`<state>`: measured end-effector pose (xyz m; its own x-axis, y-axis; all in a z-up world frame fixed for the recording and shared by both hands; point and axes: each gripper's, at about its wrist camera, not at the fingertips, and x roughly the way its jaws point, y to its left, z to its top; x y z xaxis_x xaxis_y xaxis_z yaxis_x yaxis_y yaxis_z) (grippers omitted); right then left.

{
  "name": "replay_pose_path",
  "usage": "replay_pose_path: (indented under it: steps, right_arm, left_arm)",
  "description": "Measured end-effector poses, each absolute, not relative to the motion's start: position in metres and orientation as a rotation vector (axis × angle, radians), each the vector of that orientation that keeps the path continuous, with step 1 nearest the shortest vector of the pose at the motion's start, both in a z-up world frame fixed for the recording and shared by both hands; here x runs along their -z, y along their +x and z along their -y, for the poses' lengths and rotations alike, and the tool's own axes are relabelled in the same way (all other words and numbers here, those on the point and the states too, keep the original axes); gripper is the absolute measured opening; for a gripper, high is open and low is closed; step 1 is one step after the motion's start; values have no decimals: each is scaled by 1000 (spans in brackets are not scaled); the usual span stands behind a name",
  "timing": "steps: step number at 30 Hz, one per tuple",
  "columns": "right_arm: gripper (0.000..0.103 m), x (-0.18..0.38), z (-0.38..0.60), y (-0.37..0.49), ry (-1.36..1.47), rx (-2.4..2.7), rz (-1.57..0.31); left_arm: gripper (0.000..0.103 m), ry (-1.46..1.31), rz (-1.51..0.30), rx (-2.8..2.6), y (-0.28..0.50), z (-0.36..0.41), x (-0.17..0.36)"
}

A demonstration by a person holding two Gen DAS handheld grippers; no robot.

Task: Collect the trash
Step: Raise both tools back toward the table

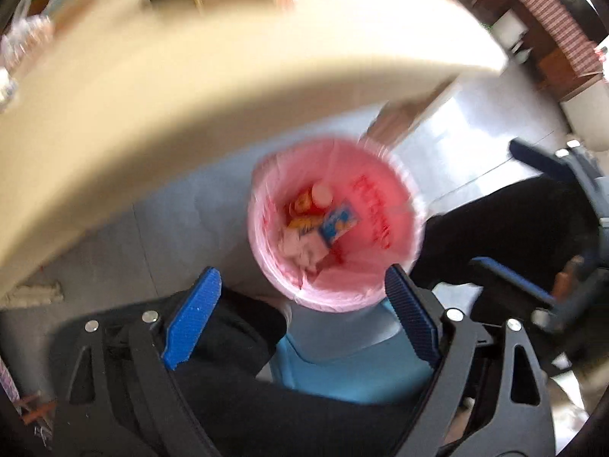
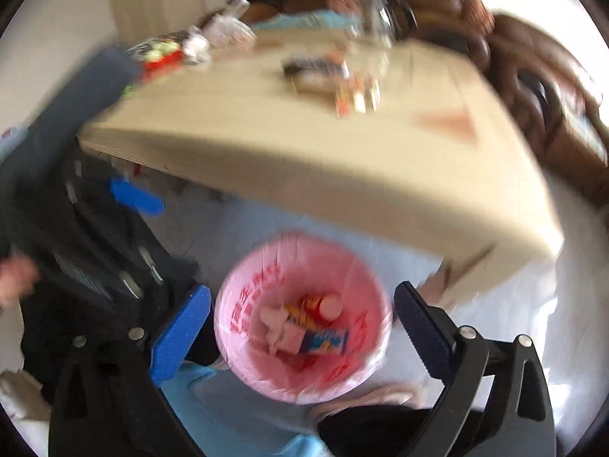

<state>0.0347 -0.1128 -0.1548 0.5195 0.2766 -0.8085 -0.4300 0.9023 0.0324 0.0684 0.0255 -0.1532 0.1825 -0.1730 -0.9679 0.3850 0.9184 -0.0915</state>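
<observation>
Left wrist view: left claw (image 1: pixel 300 285) gapes empty above the pink-lined trash bin (image 1: pixel 380 175) on the floor beside the tabletop (image 1: pixel 190 95); wrappers (image 1: pixel 319 224) lie inside. Right claw (image 2: pixel 300 304) likewise spread, empty.

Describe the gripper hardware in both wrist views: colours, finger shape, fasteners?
Left gripper and right gripper look alike: black angular frames with triangular cut-outs, round silver fasteners near the finger bases, and flat, elongated blue finger pads with fine ribbed texture. No cables are visible. The person's clothing below looks black, though it is blurred.
</observation>
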Motion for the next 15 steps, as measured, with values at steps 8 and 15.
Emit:
replay_pose_path:
  steps: [8, 15]
  right_arm:
    - [95, 32, 99, 72, -331, -643, -823]
    - [96, -47, 100, 131, -381, -795, -791]
  left_arm:
    - [94, 354, -1193, 314, 136, -53, -1]
    - [95, 650, -1213, 330, 187, -31, -24]
